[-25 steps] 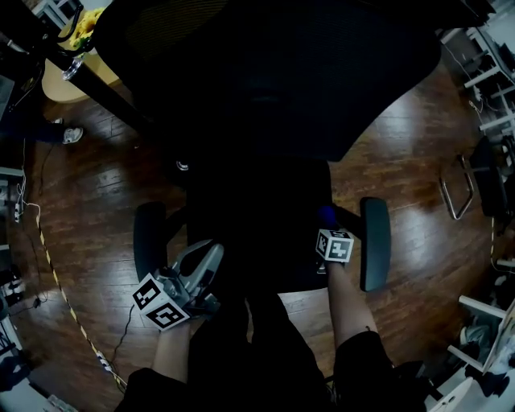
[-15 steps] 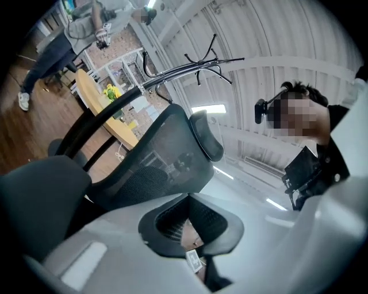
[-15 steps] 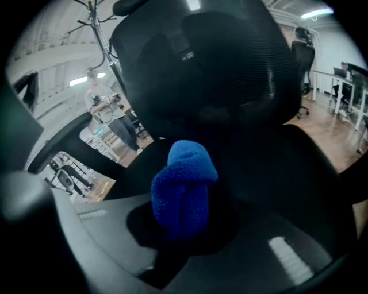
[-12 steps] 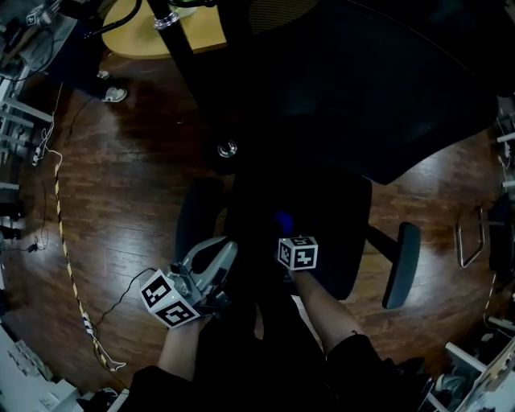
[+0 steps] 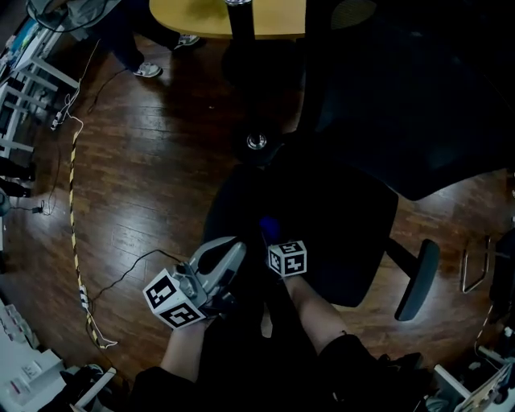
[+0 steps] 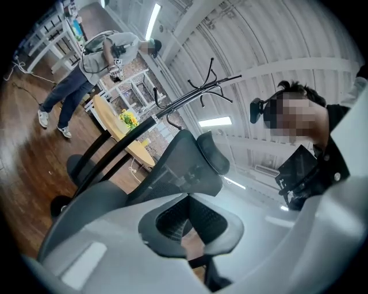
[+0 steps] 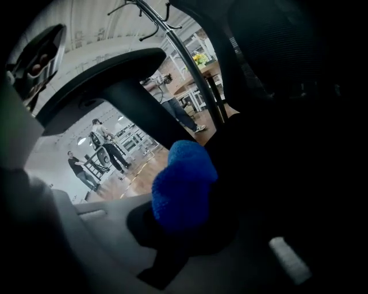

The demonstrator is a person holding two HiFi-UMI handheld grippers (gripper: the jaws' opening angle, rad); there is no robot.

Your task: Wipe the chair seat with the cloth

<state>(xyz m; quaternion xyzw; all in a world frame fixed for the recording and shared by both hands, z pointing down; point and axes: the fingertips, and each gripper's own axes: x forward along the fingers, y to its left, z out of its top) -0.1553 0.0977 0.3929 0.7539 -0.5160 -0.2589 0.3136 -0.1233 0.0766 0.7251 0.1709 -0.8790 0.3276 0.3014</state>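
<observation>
A black office chair stands below me, its seat (image 5: 338, 233) dark and its backrest (image 5: 418, 105) rising at the upper right. My right gripper (image 5: 272, 238) rests at the seat's front left part, shut on a blue cloth (image 5: 268, 228). In the right gripper view the cloth (image 7: 183, 184) bulges out of the jaws against the black seat. My left gripper (image 5: 232, 248) hovers left of the seat near my leg and points upward. Its dark pads (image 6: 172, 215) meet with nothing between them, and the chair's headrest (image 6: 213, 158) shows beyond.
A yellow round table (image 5: 273, 16) on a black post (image 5: 240, 18) stands behind the chair. A chair armrest (image 5: 418, 278) juts out at the right. A striped cable (image 5: 75, 241) runs along the wooden floor at left. A person's shoes (image 5: 149, 70) are at upper left.
My right gripper has carried the blue cloth leftward across the seat, from near the right armrest to the front left part. The left gripper has stayed beside my leg.
</observation>
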